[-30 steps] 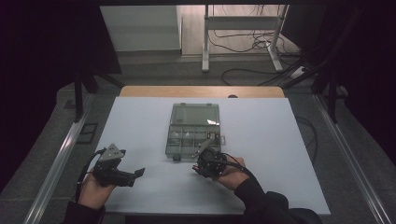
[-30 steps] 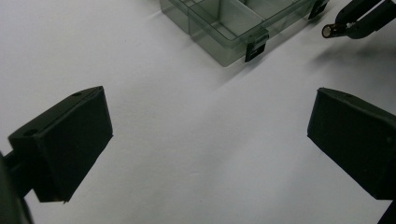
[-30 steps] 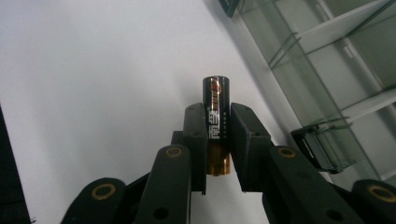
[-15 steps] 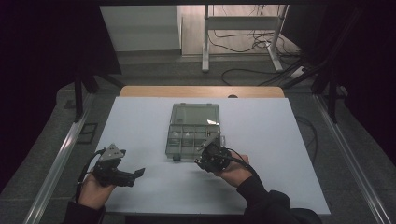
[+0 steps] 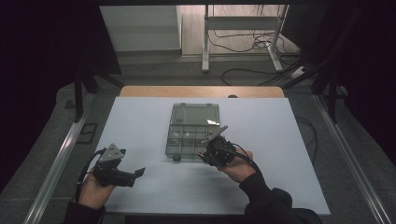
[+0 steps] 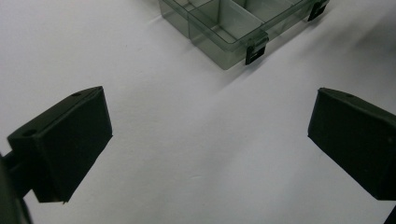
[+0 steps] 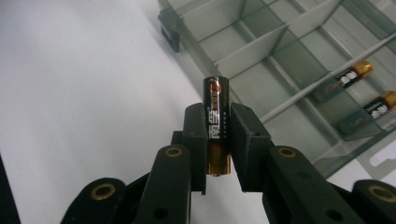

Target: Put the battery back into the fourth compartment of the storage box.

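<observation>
Lying in the middle of the high view on the white table (image 5: 289, 154): the open compartment box (image 5: 191, 128). Resting at lower left, jaws spread wide over bare table: the left gripper (image 5: 138, 173). Pinching an upright battery (image 7: 215, 116) at centre frame, just beside the box's near edge: the right gripper (image 7: 217, 154).

A grey floor (image 5: 154, 70) is seen beyond the white table (image 5: 289, 140). Cables (image 5: 243, 44) are strewn around a metal stand (image 5: 205, 42), lit from behind.
</observation>
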### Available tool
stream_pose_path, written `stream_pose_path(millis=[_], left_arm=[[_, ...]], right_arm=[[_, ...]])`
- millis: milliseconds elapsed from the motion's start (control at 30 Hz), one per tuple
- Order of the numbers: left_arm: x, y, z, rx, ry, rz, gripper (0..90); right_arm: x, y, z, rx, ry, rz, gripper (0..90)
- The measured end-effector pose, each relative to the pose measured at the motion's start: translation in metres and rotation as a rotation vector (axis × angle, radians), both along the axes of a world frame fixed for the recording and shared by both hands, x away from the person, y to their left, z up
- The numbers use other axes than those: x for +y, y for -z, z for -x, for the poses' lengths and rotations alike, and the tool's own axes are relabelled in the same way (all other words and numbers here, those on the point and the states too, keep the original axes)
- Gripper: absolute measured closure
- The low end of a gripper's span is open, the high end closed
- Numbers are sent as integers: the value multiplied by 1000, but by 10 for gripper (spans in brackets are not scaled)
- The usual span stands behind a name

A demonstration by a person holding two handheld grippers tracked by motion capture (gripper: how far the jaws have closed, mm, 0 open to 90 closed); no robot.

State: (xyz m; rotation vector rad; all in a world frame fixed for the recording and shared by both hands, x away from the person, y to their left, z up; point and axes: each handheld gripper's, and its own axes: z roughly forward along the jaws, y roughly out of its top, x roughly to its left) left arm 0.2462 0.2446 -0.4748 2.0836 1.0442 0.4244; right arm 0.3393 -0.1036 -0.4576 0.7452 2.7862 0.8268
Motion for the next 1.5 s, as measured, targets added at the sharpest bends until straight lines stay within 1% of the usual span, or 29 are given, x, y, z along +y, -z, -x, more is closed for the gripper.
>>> stream_pose_path(millis=[467, 700, 833, 1000, 1167, 1333, 1500], left_arm=[[0, 0, -1, -19, 30, 12, 4], [2, 2, -2, -13, 34, 36, 7], [2, 2, -3, -18, 40, 49, 7], [3, 2, -3, -20, 35, 43, 6], [4, 1, -3, -16, 26, 50, 1], [3, 1, -2, -17, 16, 32, 0], [3, 0, -2, -17, 7, 34, 0]], right_arm=[[-8, -5, -16, -16, 57, -19, 759], [-13, -8, -25, -35, 92, -30, 759], [-16, -10, -30, -41, 117, -37, 759], [-18, -11, -38, -50, 146, -43, 759], [-21, -10, -47, -52, 181, -44, 759], [-21, -11, -56, -57, 213, -54, 759], [-20, -9, -65, -55, 234, -55, 759]])
